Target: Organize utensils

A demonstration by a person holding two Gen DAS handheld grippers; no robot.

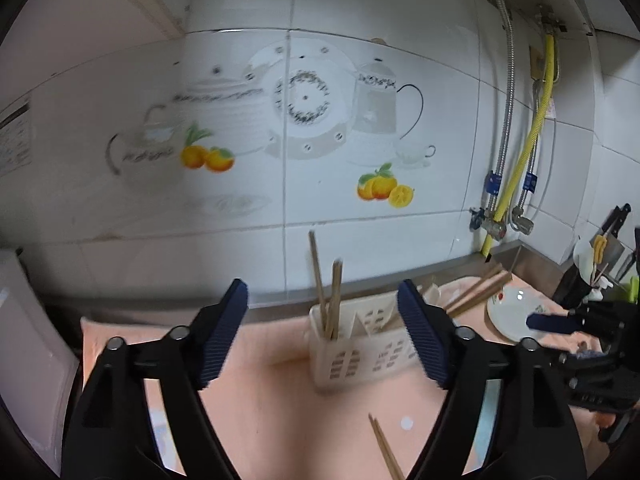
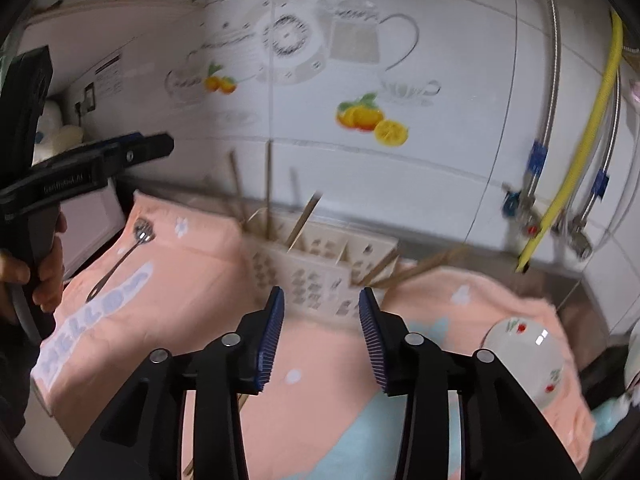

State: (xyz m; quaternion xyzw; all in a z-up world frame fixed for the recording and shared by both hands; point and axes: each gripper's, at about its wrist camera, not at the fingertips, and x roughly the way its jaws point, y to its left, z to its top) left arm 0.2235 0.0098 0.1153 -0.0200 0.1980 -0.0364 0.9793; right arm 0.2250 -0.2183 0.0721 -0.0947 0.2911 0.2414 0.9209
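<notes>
The holder (image 1: pixel 362 344), a pale slotted caddy, stands on the peach cloth (image 1: pixel 272 408) near the tiled wall, with a few chopsticks (image 1: pixel 330 296) upright in its left compartment and more chopsticks (image 1: pixel 476 288) leaning out of its right end toward the plate (image 1: pixel 510 312). One loose chopstick (image 1: pixel 386 452) lies on the cloth just in front of the holder, and a spoon (image 2: pixel 128 252) lies well off to the left of it. Both grippers are released and empty: the left gripper (image 1: pixel 322 334) has its fingers spread wide, the right gripper (image 2: pixel 320 332) only partly parted, nothing between either pair. The next pick looks to be the loose chopstick or the spoon; either lies flat, so the fingers should come down steeply, straddle it across its width near the middle, and close gently so it does not skid on the cloth. The holder seems light and top-heavy, so dropping a piece in calls for a straight descent into a free compartment, clear of the leaning sticks. A bowl (image 2: pixel 528 352) lies tipped on the cloth to the right, and pipes (image 1: pixel 506 184) run down the wall behind; both hem the right side.
</notes>
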